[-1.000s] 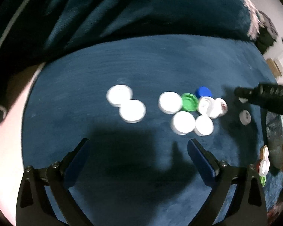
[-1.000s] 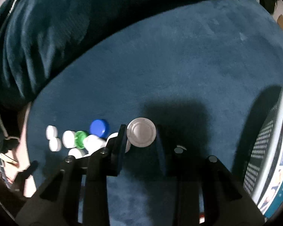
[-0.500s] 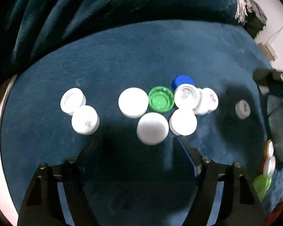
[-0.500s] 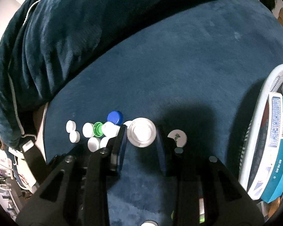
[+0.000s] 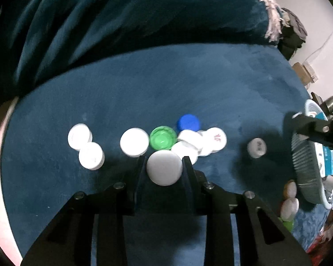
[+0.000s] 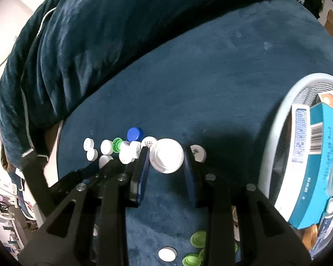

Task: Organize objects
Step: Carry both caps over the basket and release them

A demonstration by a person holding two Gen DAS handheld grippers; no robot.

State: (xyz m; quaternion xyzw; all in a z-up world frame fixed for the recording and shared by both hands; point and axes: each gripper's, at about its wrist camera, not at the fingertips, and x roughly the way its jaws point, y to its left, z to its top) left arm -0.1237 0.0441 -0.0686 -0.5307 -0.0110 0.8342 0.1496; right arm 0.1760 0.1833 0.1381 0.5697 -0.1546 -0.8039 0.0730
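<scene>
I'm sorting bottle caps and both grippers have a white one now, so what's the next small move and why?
Probably lift the left gripper a little: its jaws are closing around a white cap right beside the green cap, so rising straight clears the cluster. The right gripper already holds its cap.

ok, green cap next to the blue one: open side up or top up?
Open side up. In the left wrist view the green cap shows its hollow inside with a raised rim, resting on the blue cloth.
</scene>
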